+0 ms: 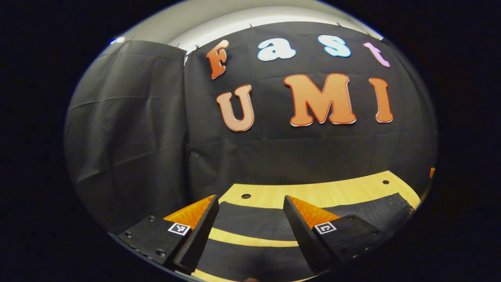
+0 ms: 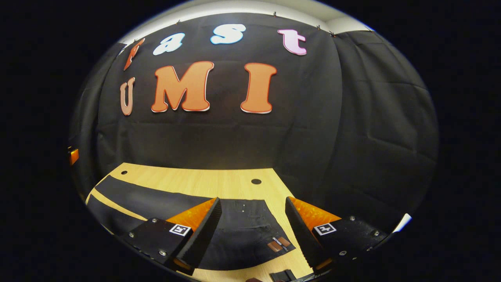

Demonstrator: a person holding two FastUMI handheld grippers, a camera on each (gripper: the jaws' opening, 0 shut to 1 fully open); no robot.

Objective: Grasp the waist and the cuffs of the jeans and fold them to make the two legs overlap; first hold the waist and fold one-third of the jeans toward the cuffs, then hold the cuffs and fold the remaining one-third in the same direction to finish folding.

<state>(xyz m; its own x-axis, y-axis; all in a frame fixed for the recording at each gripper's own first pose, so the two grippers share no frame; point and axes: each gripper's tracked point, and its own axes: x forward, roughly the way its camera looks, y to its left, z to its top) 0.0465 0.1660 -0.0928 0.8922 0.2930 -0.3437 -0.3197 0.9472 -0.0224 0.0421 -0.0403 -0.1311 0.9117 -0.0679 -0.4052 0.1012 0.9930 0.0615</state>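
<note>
Black jeans (image 1: 254,223) lie flat on the wooden table (image 1: 313,192). In the left gripper view the two legs run side by side with a thin strip of table between them. My left gripper (image 1: 250,199) hovers open over the legs, with nothing between its fingers. In the right gripper view the waist end of the jeans (image 2: 242,231) lies under my right gripper (image 2: 253,201), which is open and holds nothing. A small brown patch (image 2: 280,243) marks the waistband near the right finger. From there the legs stretch away to the left.
The wooden table (image 2: 195,176) has small round holes (image 2: 256,181) near its far edge. Black cloth walls stand close behind the table and along both sides. A small orange object (image 2: 73,156) shows at the far left edge.
</note>
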